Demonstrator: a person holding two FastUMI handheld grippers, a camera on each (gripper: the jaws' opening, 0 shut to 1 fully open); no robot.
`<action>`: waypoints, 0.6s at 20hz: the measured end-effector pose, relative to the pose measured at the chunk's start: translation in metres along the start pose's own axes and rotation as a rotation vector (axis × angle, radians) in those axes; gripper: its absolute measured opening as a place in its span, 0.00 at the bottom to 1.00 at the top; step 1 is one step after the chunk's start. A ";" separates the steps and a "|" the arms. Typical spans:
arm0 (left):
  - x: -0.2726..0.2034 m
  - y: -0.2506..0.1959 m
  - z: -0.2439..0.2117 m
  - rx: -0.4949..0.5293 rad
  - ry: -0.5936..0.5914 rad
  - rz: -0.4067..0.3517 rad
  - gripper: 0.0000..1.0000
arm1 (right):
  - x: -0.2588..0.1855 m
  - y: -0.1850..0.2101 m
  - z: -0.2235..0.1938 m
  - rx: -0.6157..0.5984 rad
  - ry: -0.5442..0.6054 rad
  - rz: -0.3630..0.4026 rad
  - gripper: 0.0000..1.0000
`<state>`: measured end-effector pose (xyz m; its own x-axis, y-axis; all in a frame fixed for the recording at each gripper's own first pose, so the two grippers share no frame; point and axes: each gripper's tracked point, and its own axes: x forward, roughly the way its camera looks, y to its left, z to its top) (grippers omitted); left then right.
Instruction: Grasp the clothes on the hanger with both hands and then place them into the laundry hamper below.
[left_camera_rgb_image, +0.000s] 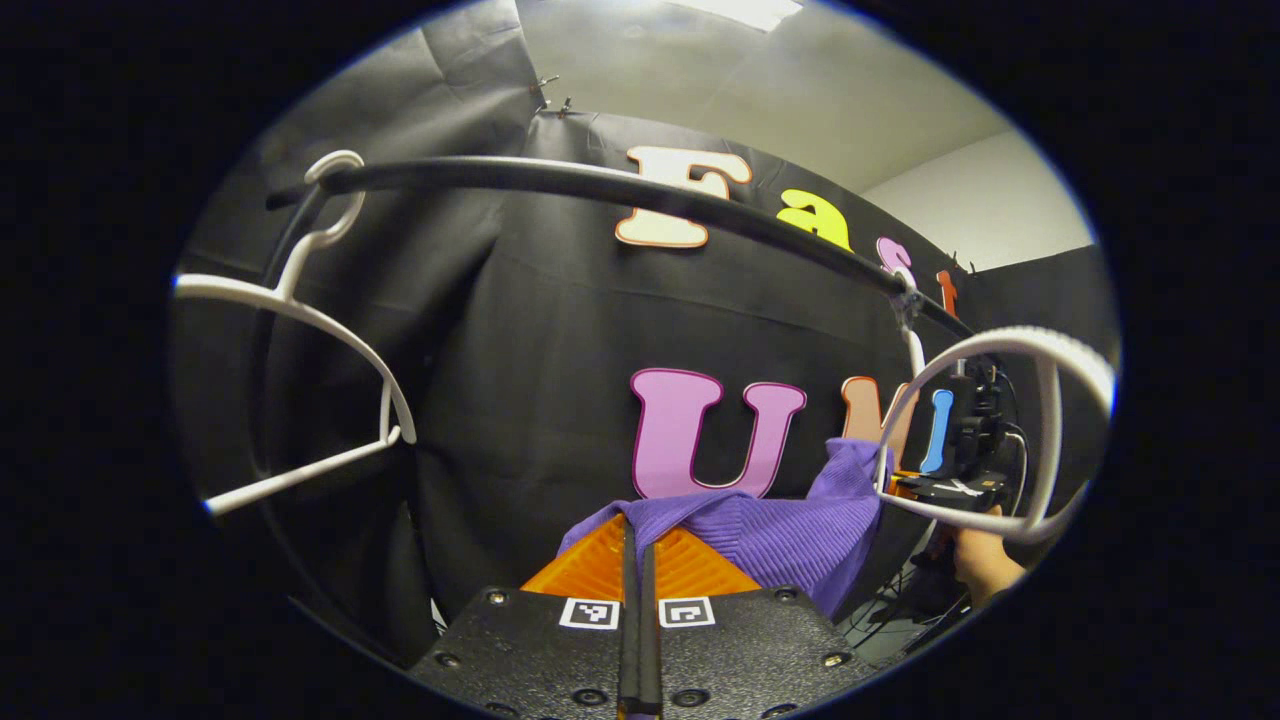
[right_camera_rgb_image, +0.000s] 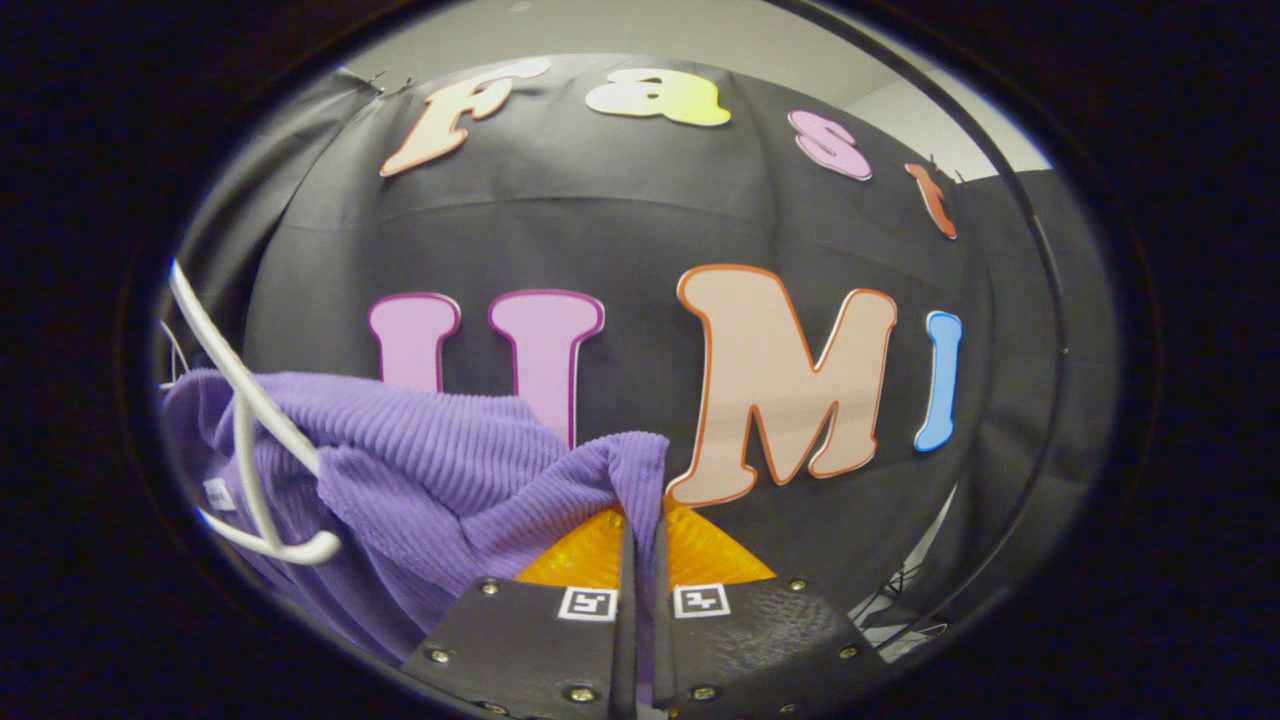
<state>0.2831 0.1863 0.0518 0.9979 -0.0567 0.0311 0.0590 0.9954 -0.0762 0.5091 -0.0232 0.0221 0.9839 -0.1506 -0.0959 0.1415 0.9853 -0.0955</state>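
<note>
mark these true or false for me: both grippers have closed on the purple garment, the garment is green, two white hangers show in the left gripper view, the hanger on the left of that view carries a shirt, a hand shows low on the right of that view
1. Both grippers are closed on the purple garment. True: the left gripper and the right gripper each pinch its cloth.
2. The garment is green. False: it is purple.
3. Two white hangers show in the left gripper view. True: the left hanger and the right hanger hang from the black rail.
4. The left hanger carries a shirt. False: it is bare.
5. A hand shows low on the right of the left gripper view. True.
</note>
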 end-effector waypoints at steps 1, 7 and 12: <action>-0.002 0.005 -0.006 -0.005 0.001 0.003 0.00 | 0.004 -0.002 -0.010 0.011 0.003 0.003 0.06; -0.007 0.029 -0.057 -0.018 0.042 0.064 0.00 | -0.016 0.013 -0.082 0.053 0.060 0.042 0.03; -0.023 0.049 -0.071 0.045 -0.002 0.170 0.00 | -0.053 0.043 -0.098 0.085 0.008 0.130 0.04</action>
<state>0.2649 0.2312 -0.0235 0.9934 0.1125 0.0234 -0.1116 0.9931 -0.0360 0.4523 0.0191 -0.0737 0.9937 -0.0213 -0.1096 0.0218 0.9998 0.0029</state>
